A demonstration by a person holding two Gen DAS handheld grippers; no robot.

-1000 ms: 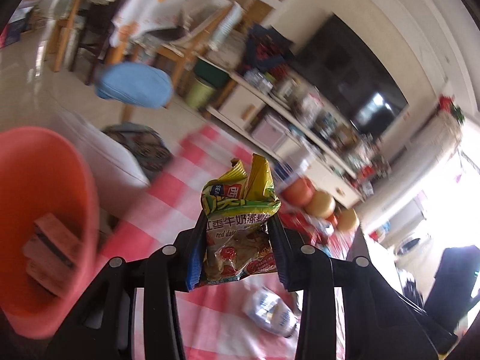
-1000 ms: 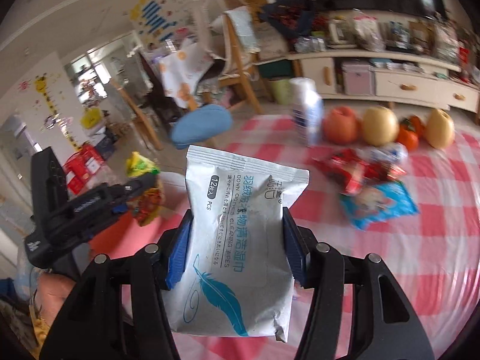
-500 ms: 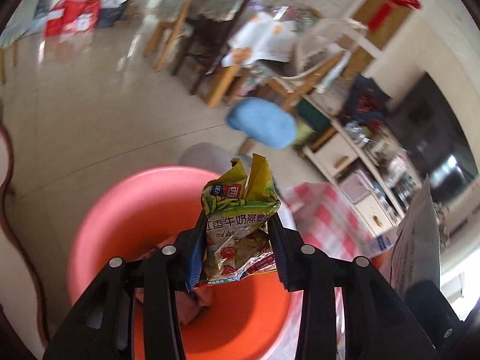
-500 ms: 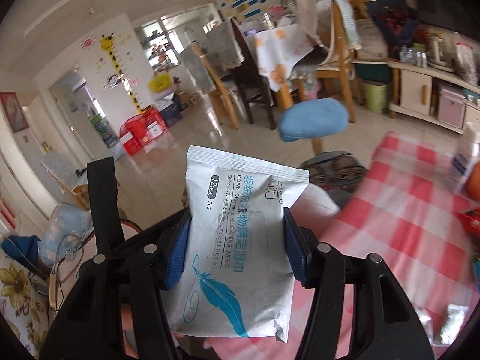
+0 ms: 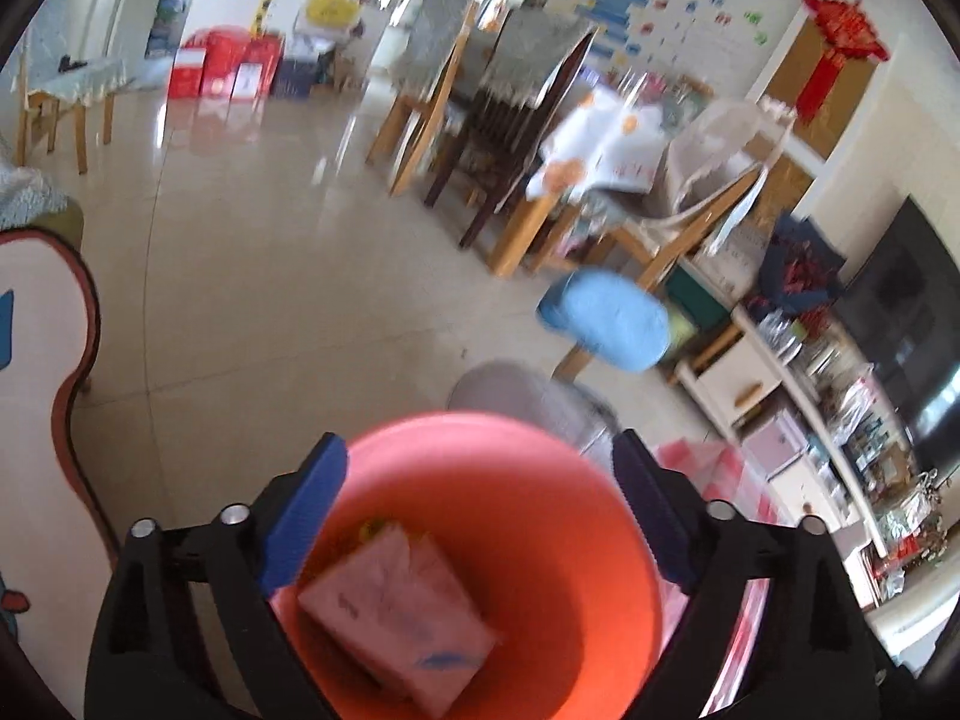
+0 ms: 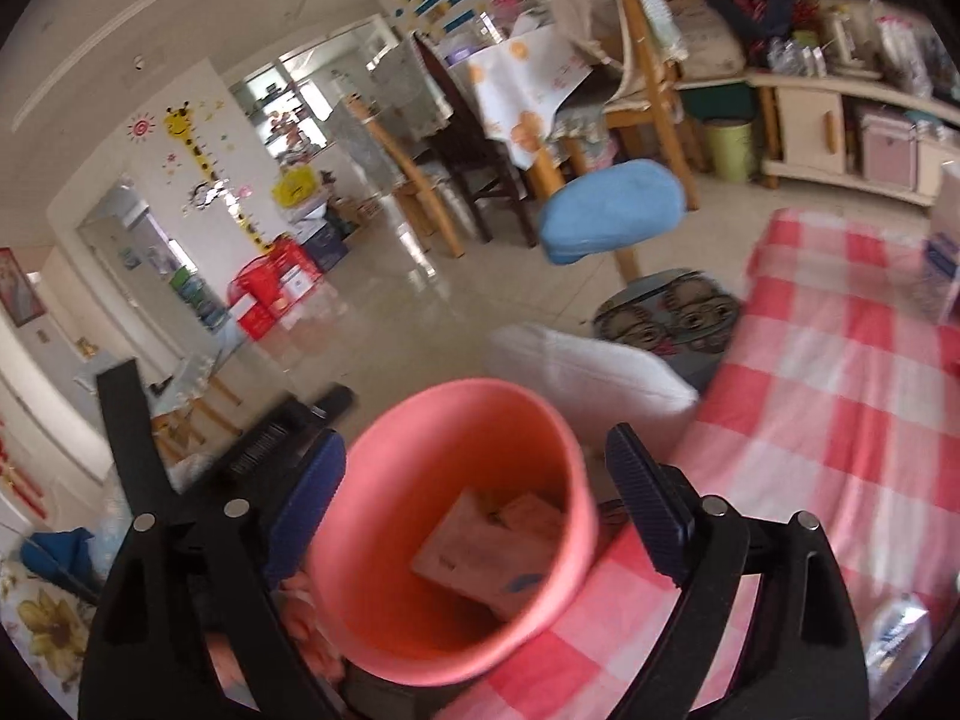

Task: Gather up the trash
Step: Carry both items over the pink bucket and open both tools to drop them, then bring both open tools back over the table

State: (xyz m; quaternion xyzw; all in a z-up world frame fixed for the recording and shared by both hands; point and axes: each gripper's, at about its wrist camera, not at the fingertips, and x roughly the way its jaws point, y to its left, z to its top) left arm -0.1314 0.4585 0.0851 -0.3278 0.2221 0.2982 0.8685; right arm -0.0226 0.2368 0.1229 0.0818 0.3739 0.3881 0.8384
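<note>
Inside pink bin beside checked table: white wipes pack + other trash. Left gripper & right gripper just opened wide, nothing between jaws. Lift clear w/o knocking rim, then back for table litter.

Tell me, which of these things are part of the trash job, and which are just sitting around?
Part of the job:
- bin
- wipes pack inside it
- left gripper and right gripper, both open

Just lying about:
- blue stool
- chairs
- checked tablecloth
- red boxes
</note>
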